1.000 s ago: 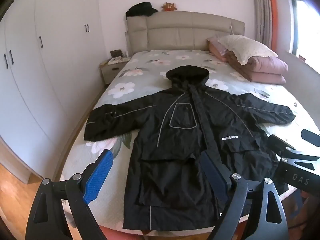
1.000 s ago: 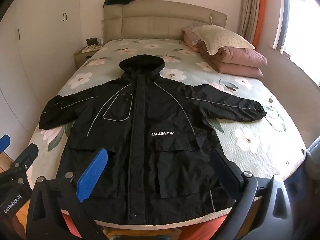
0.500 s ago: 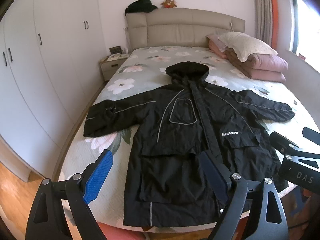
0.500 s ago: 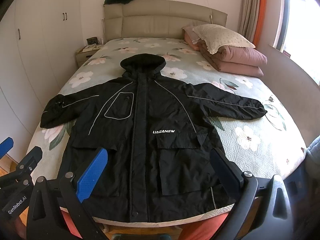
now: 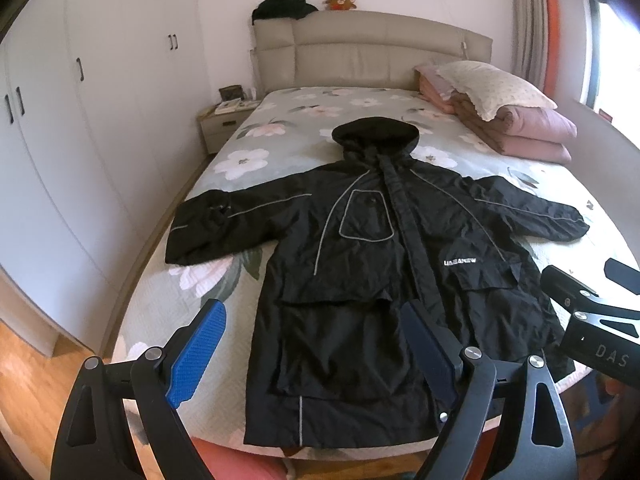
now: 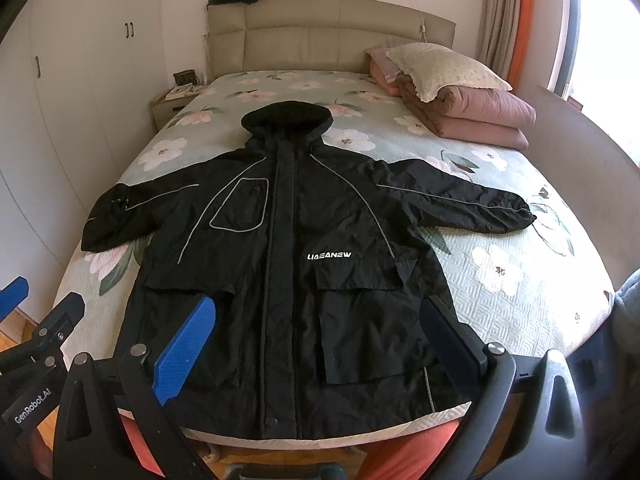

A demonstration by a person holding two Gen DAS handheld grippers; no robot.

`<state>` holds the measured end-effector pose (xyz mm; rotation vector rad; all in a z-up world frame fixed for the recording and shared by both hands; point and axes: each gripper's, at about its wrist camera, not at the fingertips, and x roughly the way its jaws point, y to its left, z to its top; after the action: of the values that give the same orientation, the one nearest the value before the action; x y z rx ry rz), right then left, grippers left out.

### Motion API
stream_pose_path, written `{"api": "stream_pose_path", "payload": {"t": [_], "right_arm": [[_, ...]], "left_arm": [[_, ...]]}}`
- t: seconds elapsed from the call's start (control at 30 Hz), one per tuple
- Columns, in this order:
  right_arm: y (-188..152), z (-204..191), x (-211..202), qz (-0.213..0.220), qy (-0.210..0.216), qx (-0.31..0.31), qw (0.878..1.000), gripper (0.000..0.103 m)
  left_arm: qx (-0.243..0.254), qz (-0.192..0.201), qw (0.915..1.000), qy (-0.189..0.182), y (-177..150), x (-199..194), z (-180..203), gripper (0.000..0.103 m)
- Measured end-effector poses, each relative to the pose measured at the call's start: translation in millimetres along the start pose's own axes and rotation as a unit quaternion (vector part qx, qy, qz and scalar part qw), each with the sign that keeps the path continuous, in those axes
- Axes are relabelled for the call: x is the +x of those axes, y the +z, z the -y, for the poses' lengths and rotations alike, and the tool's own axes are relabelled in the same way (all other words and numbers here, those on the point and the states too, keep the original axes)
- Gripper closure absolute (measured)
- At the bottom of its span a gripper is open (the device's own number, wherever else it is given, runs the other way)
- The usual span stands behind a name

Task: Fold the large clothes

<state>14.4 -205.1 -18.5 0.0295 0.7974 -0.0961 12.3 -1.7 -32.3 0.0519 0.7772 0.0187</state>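
A large black hooded coat (image 5: pixel 372 264) lies flat and face up on the bed, sleeves spread to both sides, hood toward the headboard, hem at the foot edge. It also shows in the right wrist view (image 6: pixel 288 264). My left gripper (image 5: pixel 316 344) is open and empty, held above the hem at the foot of the bed. My right gripper (image 6: pixel 320 344) is open and empty, also above the hem. Each gripper shows in the other's view: the right one (image 5: pixel 592 308) at the right edge, the left one (image 6: pixel 28 320) at the left edge.
The bed (image 5: pixel 280 128) has a floral cover. Folded pink quilts and a pillow (image 5: pixel 504 112) lie at its far right. A nightstand (image 5: pixel 224 120) and white wardrobes (image 5: pixel 100 120) stand on the left. A window ledge (image 6: pixel 592 136) runs along the right.
Both grippers have drawn back and up a little from the bed, so more of the coat's hem shows. The coat has not moved.
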Motion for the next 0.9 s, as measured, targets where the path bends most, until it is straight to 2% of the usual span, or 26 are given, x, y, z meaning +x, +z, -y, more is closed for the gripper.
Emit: {"api": "stream_pose_path", "payload": {"t": [0.9], "right_arm": [[-6.3,-7.7,2.7,-0.011,0.005,-0.009,1.0,0.0]], "left_arm": [[-0.004,-0.005,1.0,0.001,-4.3,4.8,-7.9,0.013]]}}
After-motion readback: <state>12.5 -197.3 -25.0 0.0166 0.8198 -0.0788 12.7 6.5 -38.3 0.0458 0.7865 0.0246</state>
